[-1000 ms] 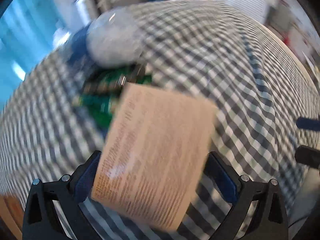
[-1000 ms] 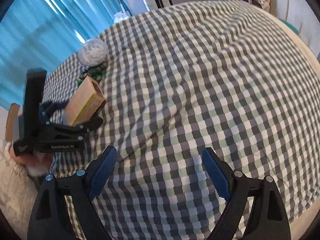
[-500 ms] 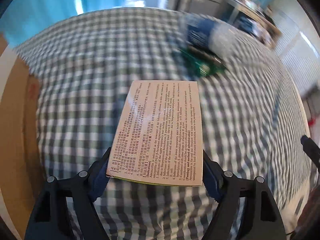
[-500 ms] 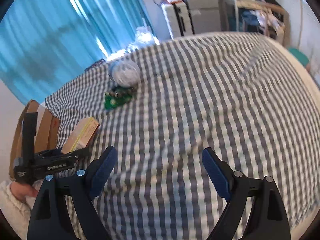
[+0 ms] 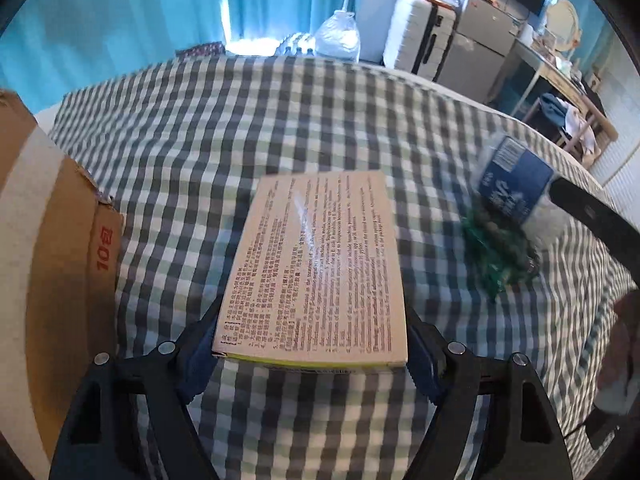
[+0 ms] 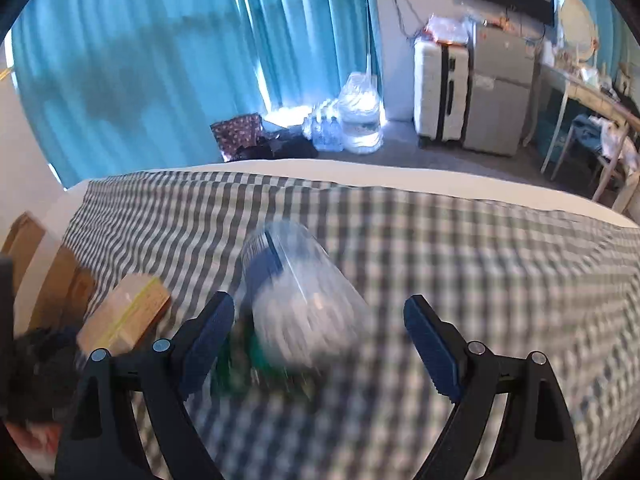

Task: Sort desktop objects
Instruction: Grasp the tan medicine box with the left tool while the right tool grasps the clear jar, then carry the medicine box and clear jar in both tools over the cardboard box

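Bedroom: bed (image 6: 400, 184), curtains (image 6: 160, 60), suitcases (image 6: 440, 96).

Left hand-held gripper (image 5: 310, 354): matt black plastic frame w/ small bright metal screw heads, blue rough-textured pads. Btw its pads, a box (image 5: 316, 264) of tan cardboard, smooth w/ slight sheen, fine print on top, yellow edge. Under it, checked cloth (image 5: 248, 120), soft woven, matt, a bit wrinkled. Left of gripper, carton (image 5: 60, 264) of plain brown corrugated cardboard, matt, w/ pale tape strip. Btw right hand-held gripper (image 6: 318, 338) pads: clear glossy plastic container (image 6: 304, 304) w/ blue label, blurred. Green item (image 5: 500, 252) beside it, material unclear.
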`<state>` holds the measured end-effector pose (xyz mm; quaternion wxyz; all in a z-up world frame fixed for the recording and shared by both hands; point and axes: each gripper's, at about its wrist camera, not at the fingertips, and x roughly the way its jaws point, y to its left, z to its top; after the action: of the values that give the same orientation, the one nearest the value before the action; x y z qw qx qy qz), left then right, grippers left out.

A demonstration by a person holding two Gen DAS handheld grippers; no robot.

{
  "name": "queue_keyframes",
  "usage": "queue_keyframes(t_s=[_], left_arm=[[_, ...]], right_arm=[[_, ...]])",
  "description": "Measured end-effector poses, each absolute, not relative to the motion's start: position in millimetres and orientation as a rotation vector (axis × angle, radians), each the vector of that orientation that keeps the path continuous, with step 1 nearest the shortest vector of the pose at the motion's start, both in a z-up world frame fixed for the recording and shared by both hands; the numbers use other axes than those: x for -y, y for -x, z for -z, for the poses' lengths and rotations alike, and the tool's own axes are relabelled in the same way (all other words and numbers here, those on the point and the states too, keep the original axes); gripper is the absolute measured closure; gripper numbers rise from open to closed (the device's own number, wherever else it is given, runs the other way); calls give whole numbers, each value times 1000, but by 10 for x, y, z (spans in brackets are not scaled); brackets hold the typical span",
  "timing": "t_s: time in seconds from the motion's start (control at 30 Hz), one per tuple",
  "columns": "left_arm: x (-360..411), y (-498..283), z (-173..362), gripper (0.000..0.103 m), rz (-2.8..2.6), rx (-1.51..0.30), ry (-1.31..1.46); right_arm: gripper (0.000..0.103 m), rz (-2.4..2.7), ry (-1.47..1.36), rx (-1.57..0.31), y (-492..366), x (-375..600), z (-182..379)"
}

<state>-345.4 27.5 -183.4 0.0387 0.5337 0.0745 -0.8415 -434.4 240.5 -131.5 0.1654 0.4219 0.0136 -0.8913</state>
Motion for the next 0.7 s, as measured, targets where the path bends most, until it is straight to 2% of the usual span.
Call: queue_keyframes(t_s=[0.07, 0.1, 0.13, 0.3, 0.6, 0.7], left_arm=[[-178, 3496, 1885, 23, 2553, -265, -1655], [-157, 3483, 1919, 23, 2543, -280, -1673], [-127, 3471, 1946, 23, 2525, -290, -1683], [-127, 3280, 1880, 23, 2500, -346, -1695], [-287, 2716, 993, 27, 2633, -360, -1571], [-419, 2466, 772, 28, 2708, -304, -1526]], right_arm=[[16, 2514, -1278, -54, 4486, -2265, 1465], [25, 2500, -1327, -78, 4519, -2203, 1544], [28, 2495, -1375, -108, 4513, -2162, 1607], [32, 2552, -1341, -53, 4205, -2194, 1476], [36, 2577, -1242, 5, 2966, -2224, 726], [37, 2561, -1246, 33, 2520, -2233, 598]])
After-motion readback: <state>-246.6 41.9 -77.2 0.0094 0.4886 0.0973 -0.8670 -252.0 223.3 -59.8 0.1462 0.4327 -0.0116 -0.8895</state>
